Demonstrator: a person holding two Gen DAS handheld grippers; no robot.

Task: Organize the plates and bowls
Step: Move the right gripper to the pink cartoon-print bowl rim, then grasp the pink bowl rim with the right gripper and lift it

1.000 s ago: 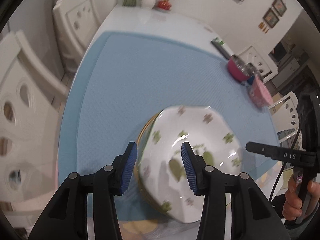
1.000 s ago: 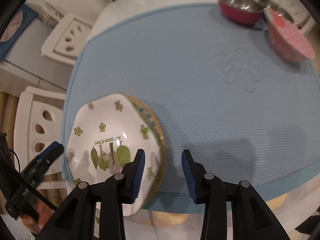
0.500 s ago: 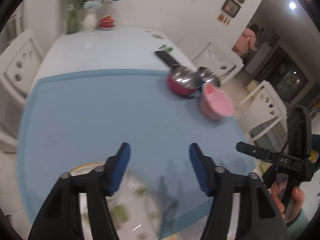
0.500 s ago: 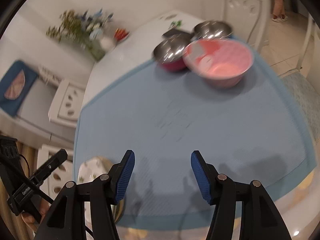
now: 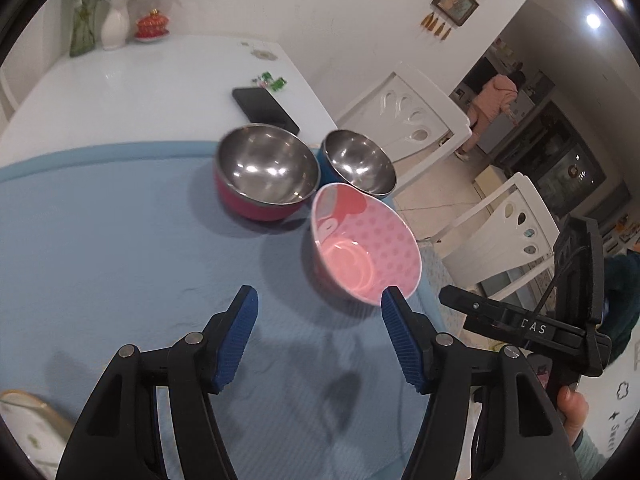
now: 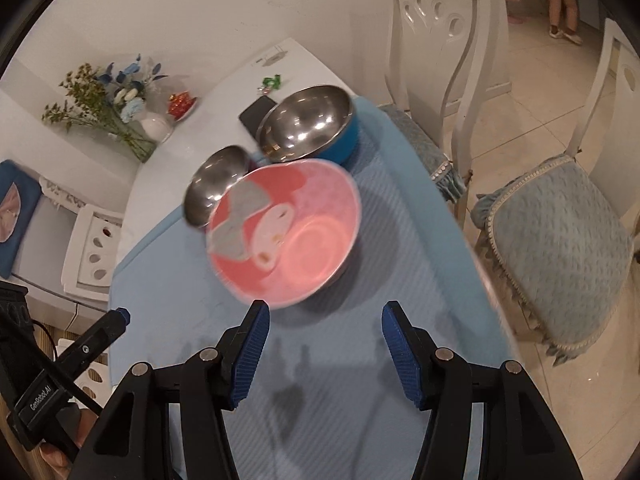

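Observation:
A pink bowl [image 5: 366, 248] [image 6: 286, 232] with a cartoon print stands on the blue mat [image 5: 100, 248], just beyond both grippers. Behind it sit a steel bowl with a red outside [image 5: 266, 174] [image 6: 214, 190] and a steel bowl with a blue outside [image 5: 358, 162] [image 6: 308, 122]. My left gripper [image 5: 318, 312] is open and empty above the mat, the pink bowl off its right fingertip. My right gripper [image 6: 324, 322] is open and empty too, right in front of the pink bowl. The stacked plates [image 5: 28, 428] show only as a rim at the lower left.
A black phone [image 5: 264, 108] and small wrapped sweets [image 5: 270, 80] lie on the white table [image 5: 120, 92] behind the bowls. Flower vases [image 5: 114, 24] and a red jar stand at the far edge. White chairs [image 6: 436, 40] flank the right side. A person stands in the far room.
Both grippers let go of the flowered plate, opened wider and swept across the mat to the right, from the plate stack toward the three bowls.

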